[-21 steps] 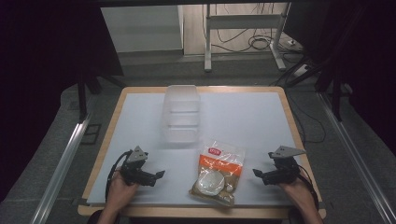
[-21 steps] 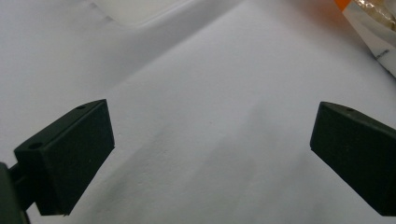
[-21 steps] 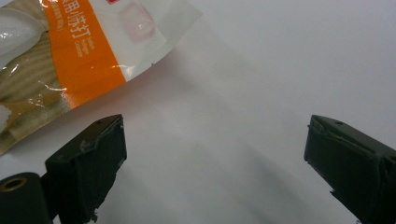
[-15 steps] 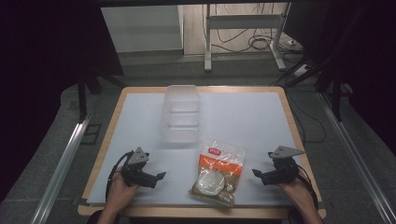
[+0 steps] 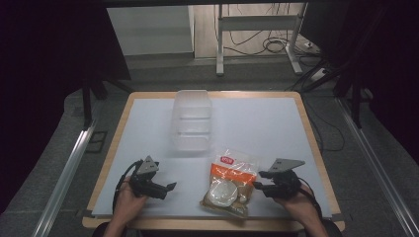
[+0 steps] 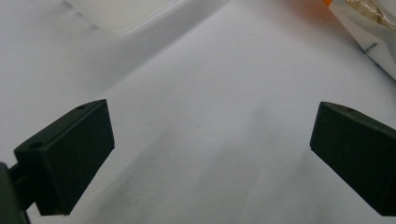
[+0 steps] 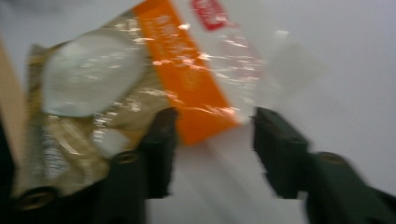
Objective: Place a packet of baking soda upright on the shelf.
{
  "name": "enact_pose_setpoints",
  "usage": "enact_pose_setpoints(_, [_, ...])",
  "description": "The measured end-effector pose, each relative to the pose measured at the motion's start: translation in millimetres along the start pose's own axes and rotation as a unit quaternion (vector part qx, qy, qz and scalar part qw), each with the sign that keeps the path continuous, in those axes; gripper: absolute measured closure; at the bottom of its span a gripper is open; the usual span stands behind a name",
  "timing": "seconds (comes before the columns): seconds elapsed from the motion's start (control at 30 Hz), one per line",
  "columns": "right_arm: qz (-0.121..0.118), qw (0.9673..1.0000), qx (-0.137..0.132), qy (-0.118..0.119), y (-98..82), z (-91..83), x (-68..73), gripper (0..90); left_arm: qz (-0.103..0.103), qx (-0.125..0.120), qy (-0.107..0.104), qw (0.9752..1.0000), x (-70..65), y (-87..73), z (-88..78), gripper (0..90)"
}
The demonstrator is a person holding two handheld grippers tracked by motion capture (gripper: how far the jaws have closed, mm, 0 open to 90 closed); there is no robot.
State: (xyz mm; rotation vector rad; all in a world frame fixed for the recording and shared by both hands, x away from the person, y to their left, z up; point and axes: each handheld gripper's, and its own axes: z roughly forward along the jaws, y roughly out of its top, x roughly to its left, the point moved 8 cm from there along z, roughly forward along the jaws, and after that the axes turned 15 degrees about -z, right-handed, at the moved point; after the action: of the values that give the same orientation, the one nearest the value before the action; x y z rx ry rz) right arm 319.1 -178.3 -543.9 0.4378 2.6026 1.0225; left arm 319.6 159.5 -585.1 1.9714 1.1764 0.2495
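Work looks barely begun, judging by the layout: the snack bag lies flat on the desk, near its front edge, right of centre, not lifted. The clear plastic container sits empty further back, well apart from the bag. Probably the bag is meant to go in there, so grasp, lift and placing are all left.

Right claw is at the bag's right edge, jaws partly apart w/ a corner of the orange band between them; pads don't press it yet, as far as the blurred right gripper view shows. Left claw rests low on bare desk, jaws wide apart, nothing between them.

Bag: clear crinkly film, orange band w/ a small red label, a pale round piece and smaller brownish bits inside. Shiny, prob. slippery.
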Motion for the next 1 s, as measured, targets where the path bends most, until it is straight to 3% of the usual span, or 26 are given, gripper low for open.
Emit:
enact_pose_setpoints(0.1, [-0.023, 0.9993, -0.009, 0.028, 16.1, 7.6, 20.0, 83.0, 0.001, 0.000, 0.000, 1.0000, -0.3, -0.1, -0.1, 0.0])
enact_pose_setpoints(0.17, [-0.033, 0.9978, -0.021, 0.053, 27.0, 13.7, 34.6, 88.6, 0.003, 0.000, 0.000, 1.0000, -0.2, -0.2, -0.4, 0.0])
enact_pose_setpoints(0.43, [-0.097, 0.9880, -0.015, 0.120, 46.7, 43.0, 87.9, 88.7, 0.006, 0.001, -0.001, 1.0000, -1.4, -0.1, 0.3, 0.0])
enact_pose_setpoints(0.57, [-0.111, 0.9835, -0.012, 0.142, 50.1, 50.0, 105.4, 88.1, 0.004, 0.003, -0.001, 1.0000, -2.1, -0.4, 0.8, 0.0])
enact_pose_setpoints(0.77, [-0.136, 0.9785, 0.009, 0.155, 47.1, 62.2, 120.2, 88.6, 0.009, 0.008, -0.001, 0.9999, -2.2, -1.2, 1.3, 0.0])
enact_pose_setpoints(0.9, [-0.146, 0.9811, 0.031, 0.124, 43.7, 69.0, 114.8, 88.9, 0.007, 0.007, -0.001, 0.9999, -2.8, -1.3, 2.0, 0.0])
enact_pose_setpoints(0.97, [-0.128, 0.9829, 0.025, 0.130, 44.5, 69.0, 111.8, 88.9, 0.009, 0.008, -0.001, 0.9999, -2.9, -1.5, 2.1, 0.0])
enact_pose_setpoints(1.0, [-0.130, 0.9831, 0.025, 0.127, 45.1, 68.4, 111.9, 88.8, 0.009, 0.008, -0.002, 0.9999, -3.1, -1.6, 2.3, 0.0])
